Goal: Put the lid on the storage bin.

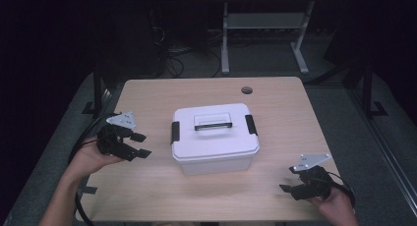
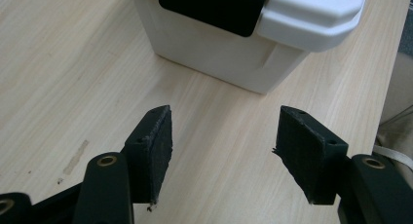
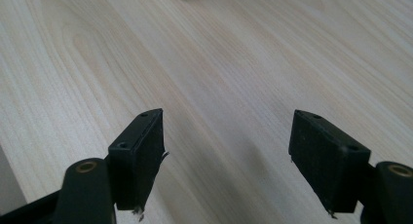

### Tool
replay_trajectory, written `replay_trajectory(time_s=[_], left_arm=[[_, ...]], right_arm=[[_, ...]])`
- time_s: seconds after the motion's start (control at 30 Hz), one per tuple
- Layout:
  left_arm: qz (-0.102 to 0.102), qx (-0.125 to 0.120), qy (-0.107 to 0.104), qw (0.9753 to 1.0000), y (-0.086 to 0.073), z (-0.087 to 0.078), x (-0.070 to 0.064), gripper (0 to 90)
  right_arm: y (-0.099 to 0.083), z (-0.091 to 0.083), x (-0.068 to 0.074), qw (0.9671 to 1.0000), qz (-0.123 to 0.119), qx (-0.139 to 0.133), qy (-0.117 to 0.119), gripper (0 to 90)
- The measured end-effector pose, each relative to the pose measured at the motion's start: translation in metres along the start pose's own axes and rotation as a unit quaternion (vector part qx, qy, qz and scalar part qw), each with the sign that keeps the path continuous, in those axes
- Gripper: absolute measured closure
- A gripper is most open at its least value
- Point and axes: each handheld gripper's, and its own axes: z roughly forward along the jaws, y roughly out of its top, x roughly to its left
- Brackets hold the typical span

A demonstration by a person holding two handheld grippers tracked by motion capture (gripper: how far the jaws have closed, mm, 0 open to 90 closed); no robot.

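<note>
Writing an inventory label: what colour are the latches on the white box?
Black. The latches clip each end of the white box; the left gripper view shows one closest.

The storage box (image 1: 215, 140) is white with 2 black latches (image 1: 175, 132) and a black-edged handle (image 1: 213, 122). The desk (image 1: 147, 186) is pale wood-grain. Both grippers' jaws are black.

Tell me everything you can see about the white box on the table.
The white box looks like plastic, rectangular with rounded corners. Its lid is closed, with a black clasp at each short end and a handle folded flat on top. It stands upright mid-table; nothing else touches it. The left tongs point at it, jaws open.
</note>
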Motion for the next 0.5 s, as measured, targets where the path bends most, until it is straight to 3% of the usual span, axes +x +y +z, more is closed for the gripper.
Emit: replay_trajectory(time_s=[0.5], left_arm=[[-0.016, -0.006, 0.005, 0.9998, -0.022, 0.002, -0.002, 37.4]], right_arm=[[0.0, 0.002, 0.002, 1.0, -0.001, 0.006, 0.0, 28.2]])
